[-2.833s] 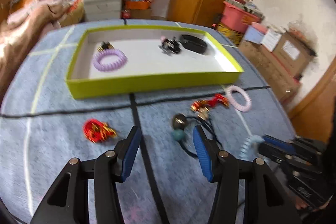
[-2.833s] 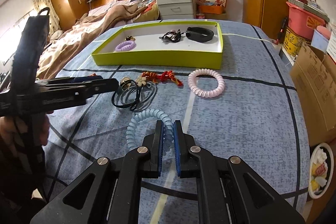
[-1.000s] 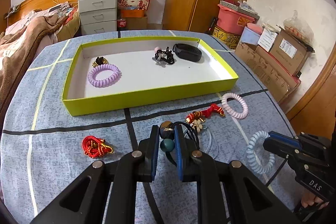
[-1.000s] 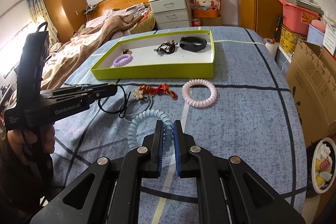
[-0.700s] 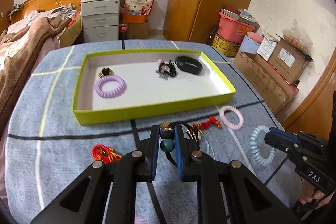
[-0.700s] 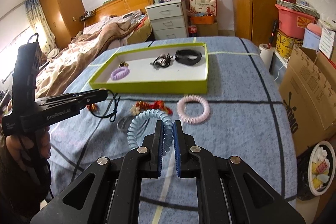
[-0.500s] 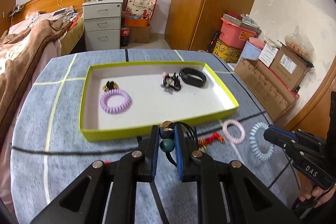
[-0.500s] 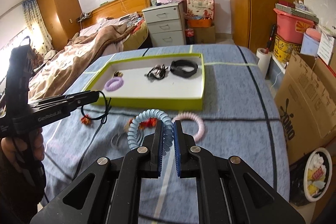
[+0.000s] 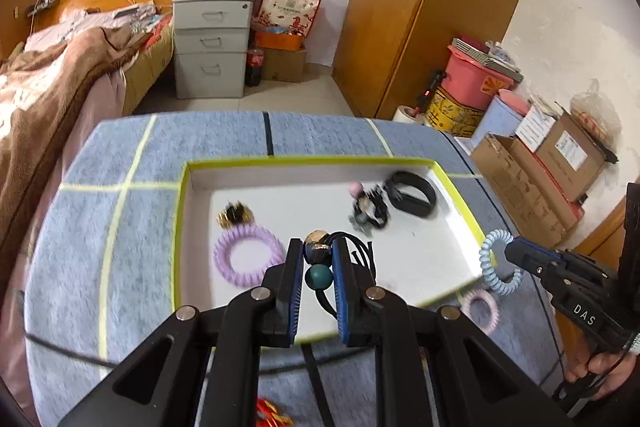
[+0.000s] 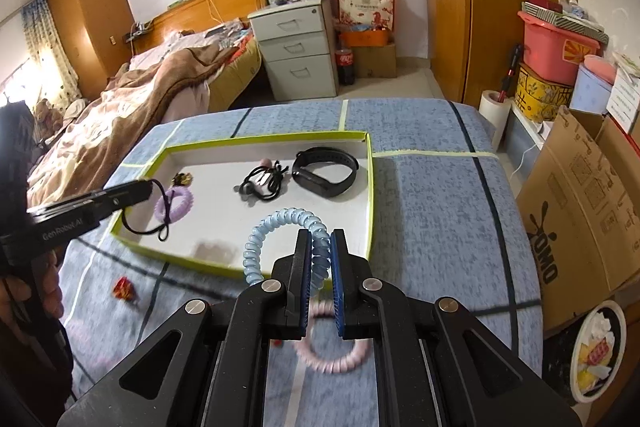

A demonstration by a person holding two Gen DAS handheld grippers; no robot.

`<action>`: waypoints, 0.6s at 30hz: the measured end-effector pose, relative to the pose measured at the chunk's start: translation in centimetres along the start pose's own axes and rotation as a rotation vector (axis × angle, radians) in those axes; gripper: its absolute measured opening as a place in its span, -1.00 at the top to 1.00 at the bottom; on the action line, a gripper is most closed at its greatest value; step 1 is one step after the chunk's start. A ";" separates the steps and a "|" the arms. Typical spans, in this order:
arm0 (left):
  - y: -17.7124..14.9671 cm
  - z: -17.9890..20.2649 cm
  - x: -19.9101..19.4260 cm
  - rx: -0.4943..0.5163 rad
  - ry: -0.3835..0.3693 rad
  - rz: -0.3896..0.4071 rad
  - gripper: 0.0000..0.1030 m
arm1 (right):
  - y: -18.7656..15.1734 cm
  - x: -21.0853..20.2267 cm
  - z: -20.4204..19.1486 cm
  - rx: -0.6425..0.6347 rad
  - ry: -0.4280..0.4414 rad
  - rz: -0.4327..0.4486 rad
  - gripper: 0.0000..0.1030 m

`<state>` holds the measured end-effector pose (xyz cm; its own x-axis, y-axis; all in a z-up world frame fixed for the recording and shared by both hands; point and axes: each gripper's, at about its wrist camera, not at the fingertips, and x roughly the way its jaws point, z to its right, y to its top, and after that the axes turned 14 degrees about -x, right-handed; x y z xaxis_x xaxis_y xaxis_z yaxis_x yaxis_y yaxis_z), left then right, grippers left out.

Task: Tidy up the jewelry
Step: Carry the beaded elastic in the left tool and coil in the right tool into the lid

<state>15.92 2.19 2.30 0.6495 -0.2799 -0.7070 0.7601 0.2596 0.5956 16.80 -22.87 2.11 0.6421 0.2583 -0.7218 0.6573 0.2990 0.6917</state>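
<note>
Jewelry rode in both tools over the tray: my left tool clamped on the beaded tie, my right tool on the blue coil at five o'clock. Next I reckoned: lower, release inside.

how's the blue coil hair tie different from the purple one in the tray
The blue coil hair tie is pale blue, pinched in the right gripper and held up over the near edge of the tray; the purple coil hair tie is lilac, untouched, lying flat on the tray floor. The blue one's coils look thinner. Both are spiral rings.
</note>
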 end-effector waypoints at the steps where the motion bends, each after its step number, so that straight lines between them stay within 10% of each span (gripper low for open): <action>1: 0.4 0.0 0.3 -0.004 -0.003 -0.002 0.71 | 0.3 0.5 0.1 -0.001 -0.002 -0.008 0.81; 18: 1.5 -0.2 7.1 -0.015 0.039 -0.113 0.70 | 1.0 5.9 1.3 -0.021 -0.004 -0.111 0.81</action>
<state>21.64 0.77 -1.91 0.5584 -0.2719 -0.7837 0.8279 0.2427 0.5057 21.75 -22.27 -1.40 0.5674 0.2191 -0.7938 0.7159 0.3451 0.6069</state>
